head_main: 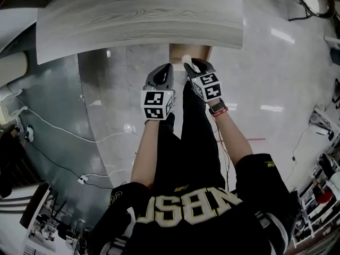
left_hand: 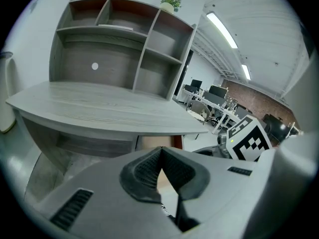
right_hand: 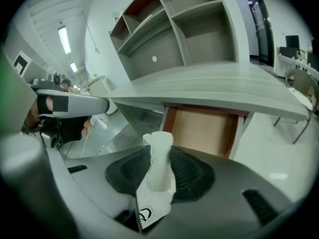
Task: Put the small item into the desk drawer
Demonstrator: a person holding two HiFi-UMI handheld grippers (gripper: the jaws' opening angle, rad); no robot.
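Two claws are hovering side by side before the near edge of the tabletop (head_main: 138, 15), just in front of the open drawer (right_hand: 204, 128) under it. The right claw (right_hand: 160, 153) is pinching the item (right_hand: 160, 161), a small white packet whose rolled white part is standing upright between the ribbed pads. Its top is poking past the pad tips, and a lower flap with a dark printed mark is hanging back toward the camera. The item is lining up with the drawer's mouth but is not yet inside it. The left claw (left_hand: 160, 151) is pressing its pad tips together with nothing between them, close beside the right claw.

Only the head view is taking in both claws at once, along with the person's forearms and the cables (head_main: 64, 129) trailing over the grey floor (head_main: 106, 89) at the left; there the item is showing as no more than a pale speck. Only the right gripper view is showing the drawer's tan inside and the pads squeezing the item. Only the left gripper view is showing the shelves (left_hand: 119, 49) squarely, rising from the tabletop's far edge with a plant (left_hand: 171, 2) sitting on top.
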